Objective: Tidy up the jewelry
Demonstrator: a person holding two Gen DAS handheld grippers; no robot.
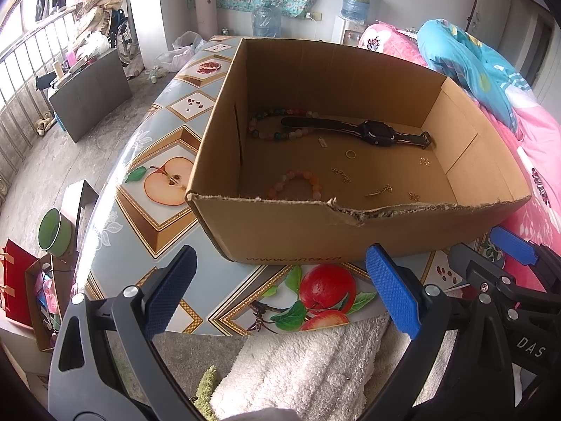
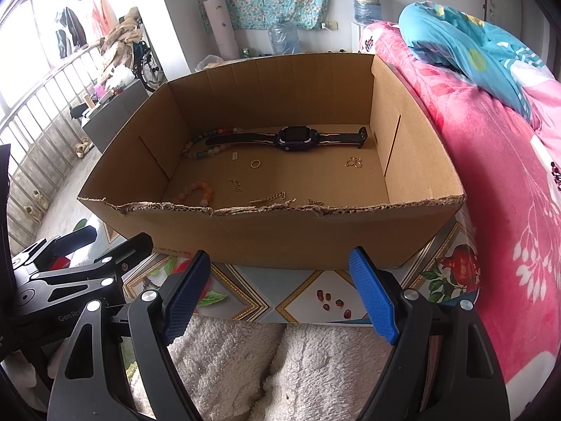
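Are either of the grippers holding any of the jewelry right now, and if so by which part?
Nothing is held. The left gripper and right gripper are both open and empty, short of the box; the watch and beads lie inside it.

An open cardboard box (image 2: 266, 231) with torn rim holds the jewelry. A dark watch (image 2: 298, 137) lies flat, strap outstretched, toward 12 o'clock; a multicolored bead necklace (image 2: 207, 147) is at 10, partly under the strap, and a pink bead bracelet (image 2: 201, 193) at 8. A gold ring (image 2: 255, 164) lies near center, with small gold pieces (image 2: 353, 163) scattered from 2 to 6.
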